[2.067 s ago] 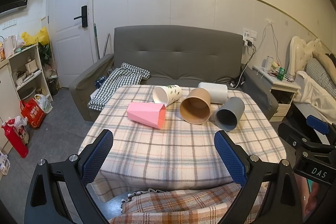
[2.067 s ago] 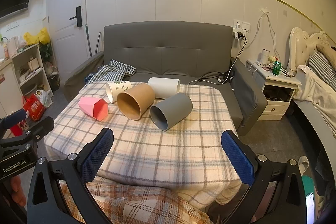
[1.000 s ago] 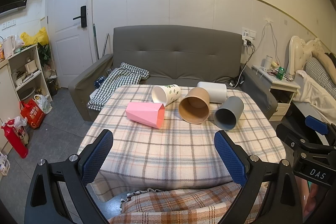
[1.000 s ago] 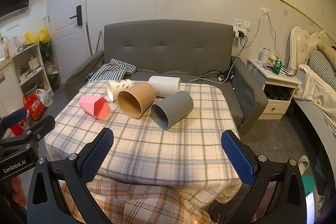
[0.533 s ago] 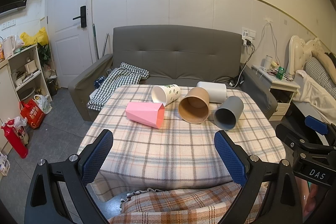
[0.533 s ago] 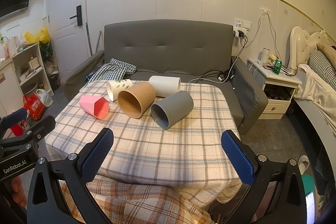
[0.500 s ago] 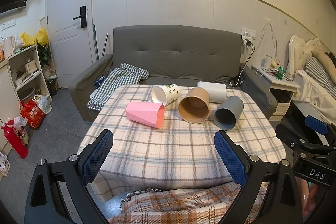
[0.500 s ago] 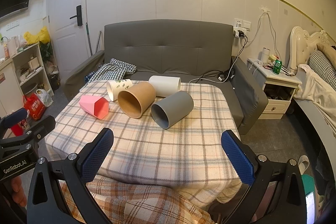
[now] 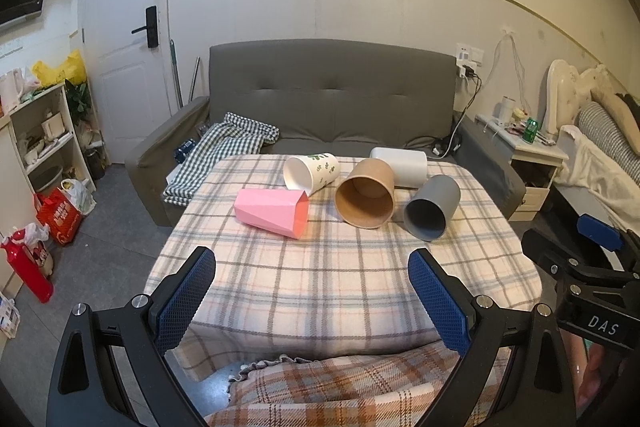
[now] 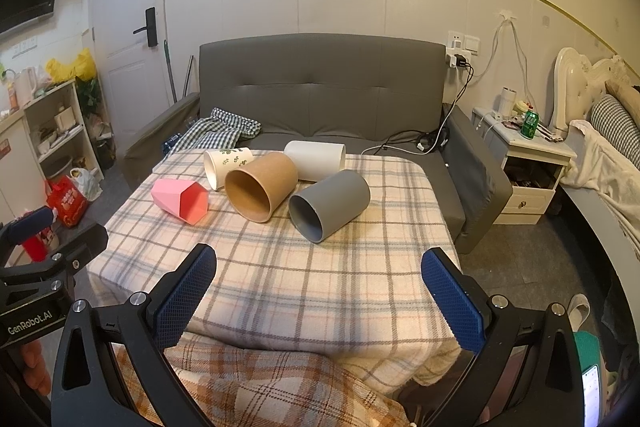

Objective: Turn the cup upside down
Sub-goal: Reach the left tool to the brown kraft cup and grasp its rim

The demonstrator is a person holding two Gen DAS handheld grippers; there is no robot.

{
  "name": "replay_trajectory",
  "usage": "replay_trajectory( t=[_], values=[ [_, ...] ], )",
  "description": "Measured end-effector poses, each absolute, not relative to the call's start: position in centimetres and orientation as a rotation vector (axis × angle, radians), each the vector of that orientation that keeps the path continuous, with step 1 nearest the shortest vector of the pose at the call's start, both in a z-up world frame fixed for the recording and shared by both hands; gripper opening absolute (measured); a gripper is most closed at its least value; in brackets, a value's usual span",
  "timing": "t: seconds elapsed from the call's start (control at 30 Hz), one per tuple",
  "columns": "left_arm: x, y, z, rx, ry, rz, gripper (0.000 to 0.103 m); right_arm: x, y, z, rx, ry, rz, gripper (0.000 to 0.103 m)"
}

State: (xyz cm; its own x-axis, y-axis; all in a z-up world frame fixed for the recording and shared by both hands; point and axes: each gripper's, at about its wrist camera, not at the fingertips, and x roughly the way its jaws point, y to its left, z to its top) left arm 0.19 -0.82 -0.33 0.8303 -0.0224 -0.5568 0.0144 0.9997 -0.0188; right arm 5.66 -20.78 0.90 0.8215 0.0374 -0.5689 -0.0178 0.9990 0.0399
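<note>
Several cups lie on their sides on a plaid-covered table (image 9: 340,283): a pink faceted cup (image 9: 272,213), a white leaf-print cup (image 9: 312,173), a brown paper cup (image 9: 366,193), a plain white cup (image 9: 400,167) and a grey cup (image 9: 430,213). The right wrist view shows them too: pink (image 10: 180,201), leaf-print (image 10: 226,165), brown (image 10: 262,185), white (image 10: 316,155), grey (image 10: 328,205). My left gripper (image 9: 312,297) is open and empty over the table's near edge. My right gripper (image 10: 318,297) is open and empty, also at the near edge.
A grey sofa (image 9: 332,107) with a checked cloth (image 9: 220,151) stands behind the table. A nightstand (image 10: 524,163) and a bed are to the right. Shelves and bags (image 9: 60,211) are on the left floor. A plaid blanket (image 9: 344,387) lies below the grippers.
Both views have shifted very slightly; the cups have not moved and both grippers stay open.
</note>
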Motion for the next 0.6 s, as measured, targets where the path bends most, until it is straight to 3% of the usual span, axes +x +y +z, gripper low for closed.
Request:
replay_trajectory(
  t=[0.6],
  values=[
    [12.1,-4.5,-2.2,0.053,0.728,-0.101,0.100,14.2,-24.8,-0.2,0.057,0.696,-0.010,0.103]
  ],
)
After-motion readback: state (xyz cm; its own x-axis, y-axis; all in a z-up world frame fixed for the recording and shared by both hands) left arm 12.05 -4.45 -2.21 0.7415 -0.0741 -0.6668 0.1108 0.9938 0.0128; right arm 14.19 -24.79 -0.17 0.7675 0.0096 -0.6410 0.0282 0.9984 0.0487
